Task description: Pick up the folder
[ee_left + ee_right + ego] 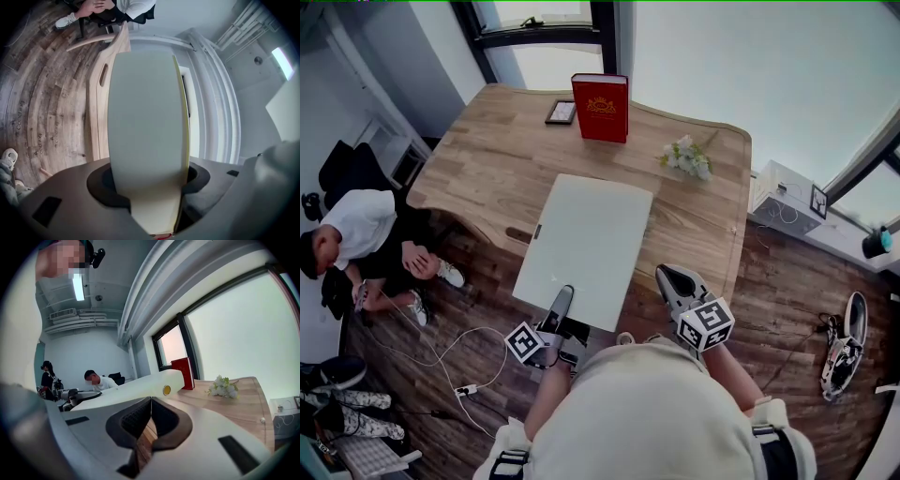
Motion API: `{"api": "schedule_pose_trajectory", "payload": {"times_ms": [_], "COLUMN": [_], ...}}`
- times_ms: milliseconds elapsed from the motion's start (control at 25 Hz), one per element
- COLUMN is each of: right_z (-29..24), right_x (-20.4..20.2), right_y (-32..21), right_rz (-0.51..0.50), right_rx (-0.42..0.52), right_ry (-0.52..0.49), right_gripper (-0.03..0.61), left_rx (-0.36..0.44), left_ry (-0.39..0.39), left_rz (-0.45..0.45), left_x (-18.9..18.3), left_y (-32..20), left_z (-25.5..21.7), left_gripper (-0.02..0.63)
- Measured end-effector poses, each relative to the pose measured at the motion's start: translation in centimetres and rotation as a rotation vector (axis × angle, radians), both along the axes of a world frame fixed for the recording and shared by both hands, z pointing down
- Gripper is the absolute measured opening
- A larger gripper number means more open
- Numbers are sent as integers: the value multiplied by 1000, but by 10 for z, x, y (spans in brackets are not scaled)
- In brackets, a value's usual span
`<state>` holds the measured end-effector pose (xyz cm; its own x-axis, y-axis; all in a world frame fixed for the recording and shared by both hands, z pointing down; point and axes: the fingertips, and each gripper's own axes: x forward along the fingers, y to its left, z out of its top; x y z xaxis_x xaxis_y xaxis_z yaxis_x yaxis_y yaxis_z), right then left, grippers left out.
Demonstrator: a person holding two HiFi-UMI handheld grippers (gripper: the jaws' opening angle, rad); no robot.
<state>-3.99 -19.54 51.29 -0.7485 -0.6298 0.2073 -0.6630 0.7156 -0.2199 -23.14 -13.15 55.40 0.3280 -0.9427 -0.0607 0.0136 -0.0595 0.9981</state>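
At the near edge of the table [487, 159], seen from above and read left to right: a person [356, 234] sits on the floor beyond the left edge. The left gripper [561, 302] pinches the near edge of the pale folder [586, 239]. The right gripper [675, 281] hangs just beside the folder's near right corner with its jaws pressed together on nothing. A picture frame [561, 112] and an upright red book [601, 108] stand at the far edge, and flowers [687, 157] lie towards the far right corner. The folder juts out past the near edge, its far half over the wood.

The step in hand is judged to be the lift. A wide, thin sheet held at one edge will sag and swing, so the pinch should stay deep and firm and the rise level and slow. The free gripper could steady the right side.

The left gripper view alone shows the folder seated deep between the pads, with a yellow strip along one side. The right gripper view alone shows a yellow stud [167, 390] near the folder's corner, and that corner apparently clear of the wood. Only the head view gives the whole layout.
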Motion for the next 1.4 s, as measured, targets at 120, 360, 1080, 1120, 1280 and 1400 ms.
{"api": "schedule_pose_trajectory", "payload": {"times_ms": [120, 360, 1080, 1120, 1280, 1400], "right_z": [-1, -2, 2, 2, 3, 4], "right_x": [3, 4, 12, 12, 12, 13], "right_y": [-2, -9, -9, -9, -9, -8], "right_rz": [4, 14, 29, 30, 31, 32], "right_rx": [5, 2, -4, -4, -4, -6], "right_ry": [-5, -10, 0, 0, 1, 2], "right_gripper": [19, 18, 18, 18, 18, 18], "left_rx": [6, 1, -2, -1, -3, -6], "left_ry": [2, -11, 4, 5, 14, 15], "left_rz": [-4, -7, -18, -17, -18, -18], "left_x": [-1, -3, -2, -2, -1, -1], "left_y": [-1, -8, -12, -13, -12, -11], "left_z": [-1, -2, -7, -7, -6, -4], "left_gripper": [287, 287, 287, 287, 287, 287]}}
